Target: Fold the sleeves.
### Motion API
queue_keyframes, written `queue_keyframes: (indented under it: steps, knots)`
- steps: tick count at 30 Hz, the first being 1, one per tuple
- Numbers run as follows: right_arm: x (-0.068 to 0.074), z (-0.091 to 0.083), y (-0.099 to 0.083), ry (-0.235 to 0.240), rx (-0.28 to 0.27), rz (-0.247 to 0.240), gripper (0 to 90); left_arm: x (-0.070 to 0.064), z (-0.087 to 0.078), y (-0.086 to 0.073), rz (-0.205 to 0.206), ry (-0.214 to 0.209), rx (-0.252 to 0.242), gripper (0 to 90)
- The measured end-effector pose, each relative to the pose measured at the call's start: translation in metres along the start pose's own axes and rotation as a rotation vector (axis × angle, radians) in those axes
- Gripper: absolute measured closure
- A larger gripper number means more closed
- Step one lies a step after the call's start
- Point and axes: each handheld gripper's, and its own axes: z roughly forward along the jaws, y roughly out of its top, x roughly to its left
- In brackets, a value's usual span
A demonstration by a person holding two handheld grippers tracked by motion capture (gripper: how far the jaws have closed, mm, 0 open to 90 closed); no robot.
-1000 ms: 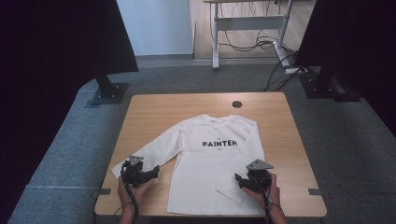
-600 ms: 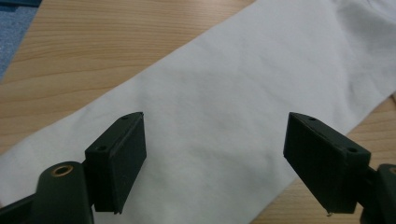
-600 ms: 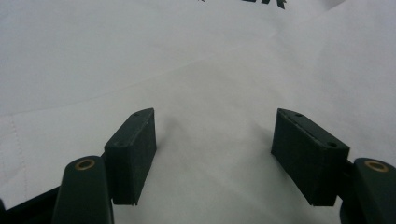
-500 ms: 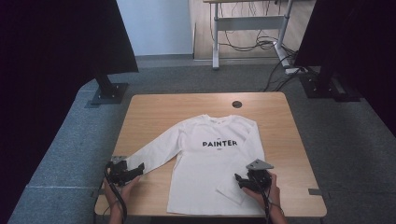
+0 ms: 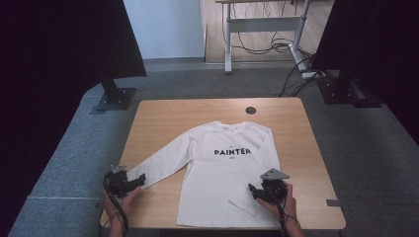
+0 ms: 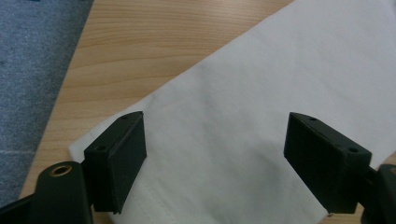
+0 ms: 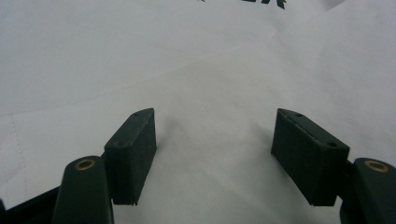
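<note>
White long-sleeve shirt (image 5: 225, 173) flat on table (image 5: 158, 116), left gripper (image 6: 215, 158) wide over cuff of outstretched sleeve (image 5: 160, 165), right gripper (image 7: 215, 154) wide over folded-in sleeve near hem; risk: pinching only top layer, or dragging body askew.

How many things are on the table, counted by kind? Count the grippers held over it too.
White long-sleeved shirt: 1
Handheld grippers: 2, the left gripper over the stretched-out sleeve's cuff, the right gripper over the folded-in sleeve
Total: 3
</note>
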Motion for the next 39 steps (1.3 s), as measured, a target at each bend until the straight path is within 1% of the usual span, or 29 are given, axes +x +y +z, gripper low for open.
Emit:
queue_keyframes:
  steps: [4, 11, 14, 19, 24, 28, 31, 36, 39]
  knots:
    - [0.0, 0.0, 0.0, 0.0, 0.0, 0.0, 30.1, 0.005, -0.002, 0.0, 0.003, 0.015, 0.002, 20.7]
    - [0.0, 0.0, 0.0, 0.0, 0.0, 0.0, 30.1, 0.012, -0.004, -0.001, -0.005, 0.042, 0.002, 20.8]
    - [0.0, 0.0, 0.0, 0.0, 0.0, 0.0, 30.1, 0.014, -0.004, -0.001, -0.013, 0.039, 0.001, 20.8]
    - [0.0, 0.0, 0.0, 0.0, 0.0, 0.0, 30.1, 0.016, -0.005, -0.001, -0.014, 0.04, 0.002, 20.8]
    - [0.0, 0.0, 0.0, 0.0, 0.0, 0.0, 30.1, 0.023, -0.006, -0.001, -0.033, 0.041, -0.006, 20.8]
    - [0.0, 0.0, 0.0, 0.0, 0.0, 0.0, 30.1, 0.027, -0.007, -0.001, -0.041, 0.054, -0.005, 20.8]
    - [0.0, 0.0, 0.0, 0.0, 0.0, 0.0, 30.1, 0.03, -0.007, -0.002, -0.054, 0.047, -0.008, 20.9]
    - [0.0, 0.0, 0.0, 0.0, 0.0, 0.0, 30.1, 0.026, -0.006, -0.001, -0.033, 0.05, -0.006, 24.0]
    - [0.0, 0.0, 0.0, 0.0, 0.0, 0.0, 30.1, 0.022, -0.005, -0.001, -0.003, 0.063, -0.002, 30.7]
